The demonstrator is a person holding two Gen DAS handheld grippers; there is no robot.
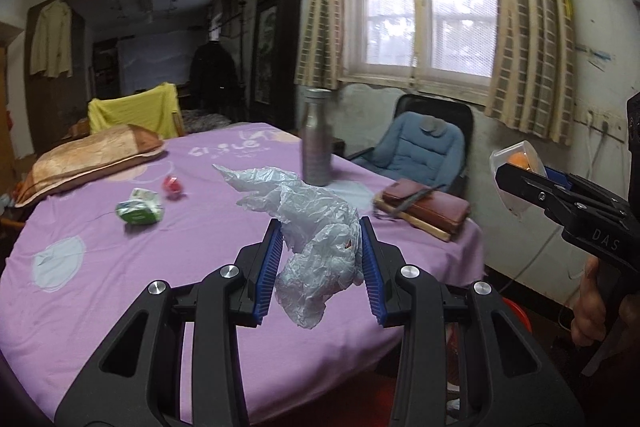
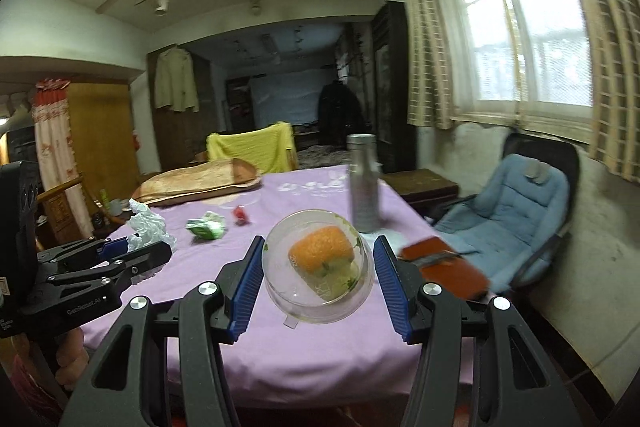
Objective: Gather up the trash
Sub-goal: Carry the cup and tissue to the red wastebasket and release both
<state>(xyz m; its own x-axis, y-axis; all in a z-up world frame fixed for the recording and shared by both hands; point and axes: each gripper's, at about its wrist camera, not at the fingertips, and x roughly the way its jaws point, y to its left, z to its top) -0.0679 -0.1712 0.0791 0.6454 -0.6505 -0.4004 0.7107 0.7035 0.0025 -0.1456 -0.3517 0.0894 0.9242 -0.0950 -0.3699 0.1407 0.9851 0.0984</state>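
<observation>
So the left gripper [image 1: 320, 247] is squeezing a crumpled bag [image 1: 316, 239] between its blue pads, lifted above the near edge of the table [image 1: 120, 267]. The right gripper [image 2: 320, 267] is clamping a clear cup [image 2: 320, 267] with orange peel [image 2: 322, 253] inside — also held up over the near edge. Still lying on the purple cloth further back on the left: a green carton [image 1: 140, 211] and a small red wrapper [image 1: 173, 185] just beside it. A steel bottle [image 1: 316, 139] is standing mid-table — wallet [image 1: 428, 207] sitting at the right edge.
</observation>
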